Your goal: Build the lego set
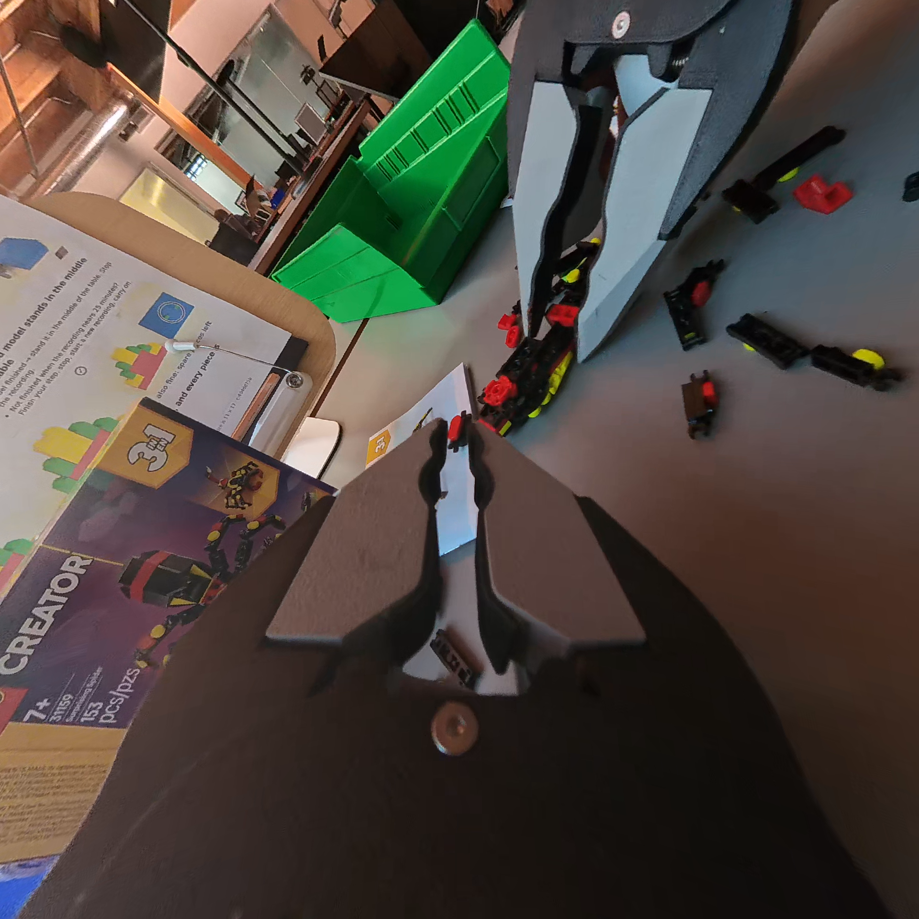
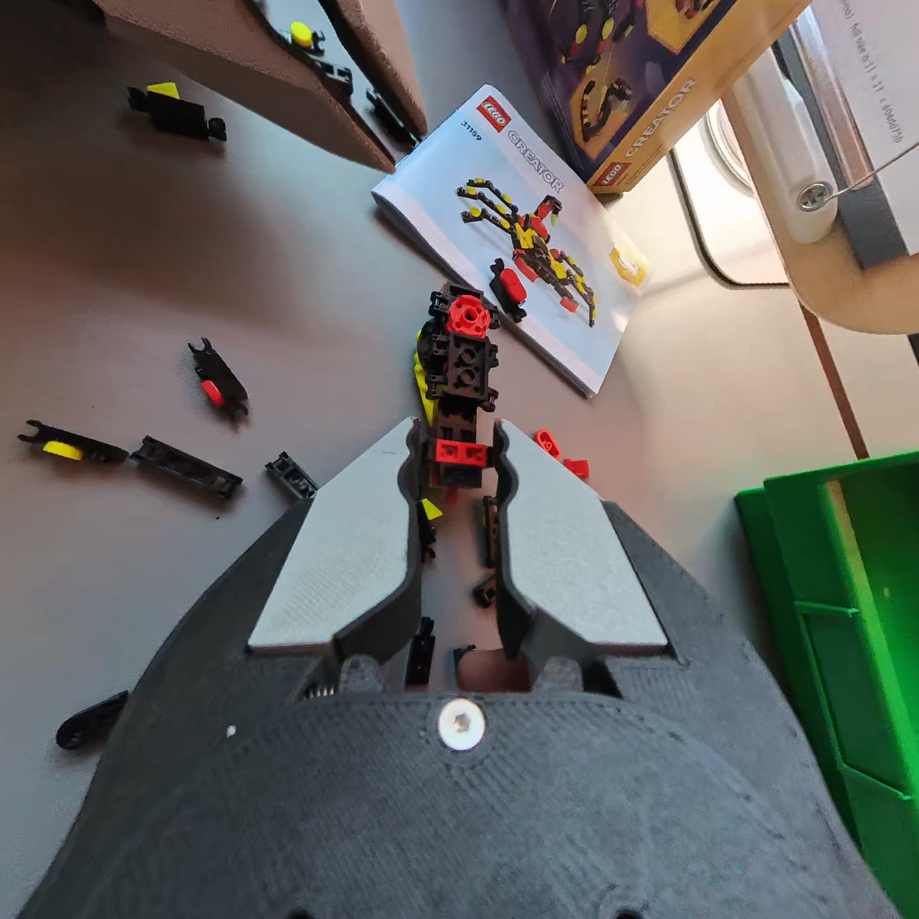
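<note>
A black, red and yellow brick model [image 2: 465, 368] lies on the grey table [image 2: 298, 278]. My right gripper [image 2: 456, 425] is open. Its fingers straddle the model's near end, level with a red brick [image 2: 460, 455], and their tips are down at the table. The left wrist view shows the right gripper [image 1: 557, 343] over the model [image 1: 537, 368]. My left gripper [image 1: 455, 427] is shut to a thin slit with nothing between its pads, and hovers over a white instruction booklet [image 1: 422, 398]. A small black piece with a red tile [image 1: 456, 430] lies on the booklet [image 2: 432, 164] just past its tips, beside the model; it also shows in the right wrist view [image 2: 508, 288].
Several loose black, yellow and red pieces [image 2: 184, 462] lie scattered on the table, also in the left wrist view [image 1: 766, 338]. A green bin [image 1: 422, 209] stands beside the right gripper. The set's box [image 1: 149, 547] and a clipboard with a printed sheet [image 1: 99, 323] lie by the booklet. The left gripper's tips are roughly 9 centimeters from the right gripper's.
</note>
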Motion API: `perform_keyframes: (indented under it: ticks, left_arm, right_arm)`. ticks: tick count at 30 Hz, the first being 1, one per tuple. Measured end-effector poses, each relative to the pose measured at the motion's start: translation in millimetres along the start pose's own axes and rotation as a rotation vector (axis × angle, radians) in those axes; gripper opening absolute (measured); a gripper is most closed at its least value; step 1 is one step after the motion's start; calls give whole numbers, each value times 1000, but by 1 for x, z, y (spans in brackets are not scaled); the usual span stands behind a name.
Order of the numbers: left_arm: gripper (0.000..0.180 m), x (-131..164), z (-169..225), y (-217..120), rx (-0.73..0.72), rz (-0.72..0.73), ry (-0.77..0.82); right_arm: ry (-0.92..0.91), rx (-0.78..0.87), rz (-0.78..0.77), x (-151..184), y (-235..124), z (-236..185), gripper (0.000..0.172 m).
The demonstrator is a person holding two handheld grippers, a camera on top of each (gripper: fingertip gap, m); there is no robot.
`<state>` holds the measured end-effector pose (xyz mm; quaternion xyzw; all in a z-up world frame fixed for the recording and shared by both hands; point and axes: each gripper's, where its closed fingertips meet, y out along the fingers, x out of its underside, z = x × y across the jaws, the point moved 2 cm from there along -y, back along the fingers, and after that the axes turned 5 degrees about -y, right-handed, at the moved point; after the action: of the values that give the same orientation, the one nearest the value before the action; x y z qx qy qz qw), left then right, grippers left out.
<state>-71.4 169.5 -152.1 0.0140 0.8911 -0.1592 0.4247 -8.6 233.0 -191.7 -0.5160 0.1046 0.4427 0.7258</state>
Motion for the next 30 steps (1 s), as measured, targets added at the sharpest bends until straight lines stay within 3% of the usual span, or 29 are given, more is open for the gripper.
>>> perform_keyframes:
  ticks: [2,9,12,15,18,25,30]
  left_arm:
    - [6,0,1,0,2,-2,4]
    - [6,-5,-14,-6,-19,58,-115]
    - [14,-10,-18,-9,3,98,-191]
    - [34,-18,-14,-12,85,138,-298]
    - [30,-37,-11,-20,144,272,-392]
    - [32,-49,0,-27,347,332,-585]
    - [29,-55,6,-31,401,365,-592]
  right_arm:
    - [-6,-6,4,-2,-1,-1,16]
    - [119,-5,139,-19,-17,14,15]
    - [166,-53,281,-36,-29,14,15]
    - [169,-76,414,-53,-41,11,15]
    - [128,-115,523,-67,-51,1,15]
    - [47,-127,579,-76,-56,-13,14]
    - [-29,-115,569,-75,-54,-21,14]
